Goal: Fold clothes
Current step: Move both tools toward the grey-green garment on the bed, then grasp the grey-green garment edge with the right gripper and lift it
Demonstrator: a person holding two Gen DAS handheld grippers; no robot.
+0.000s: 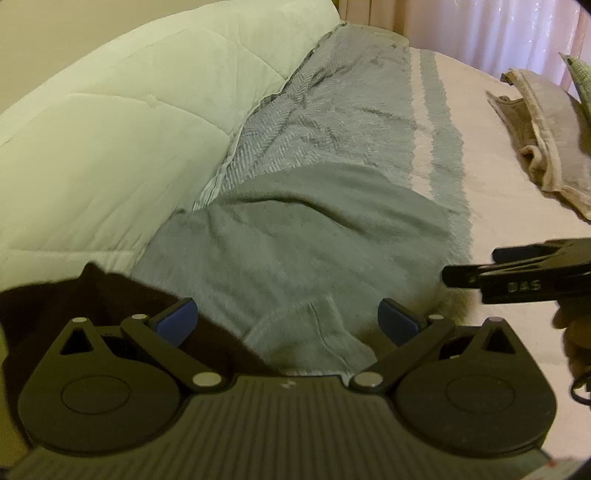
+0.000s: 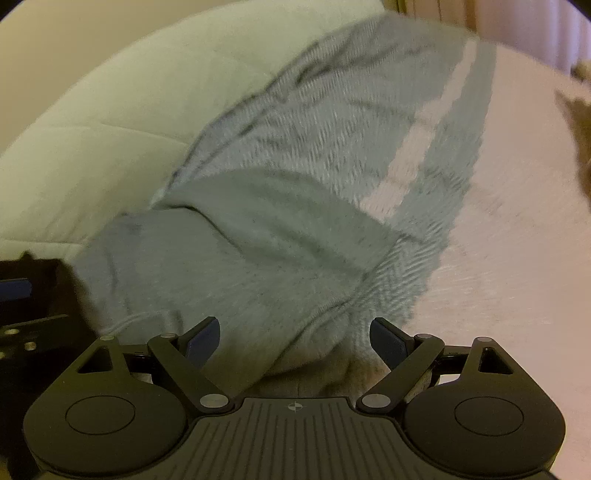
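Observation:
A plain grey garment (image 1: 295, 240) lies crumpled on a grey herringbone throw (image 1: 332, 110) spread over the bed. My left gripper (image 1: 288, 321) is open, its blue pads (image 1: 177, 321) standing wide on either side of the garment's near hem. My right gripper (image 1: 517, 273) reaches in from the right, level with the garment's right edge. In the right wrist view, which is blurred, the right gripper (image 2: 295, 339) is also open over the garment's (image 2: 258, 251) near edge, with the throw (image 2: 332, 122) behind it. The left gripper (image 2: 22, 295) shows at the far left.
A thick white quilted comforter (image 1: 110, 110) is heaped along the left. Folded beige towels (image 1: 546, 129) lie at the far right on the pale bedsheet (image 1: 498, 184). A dark cloth (image 1: 110, 295) sits under the left finger. Curtains (image 1: 480, 29) hang behind the bed.

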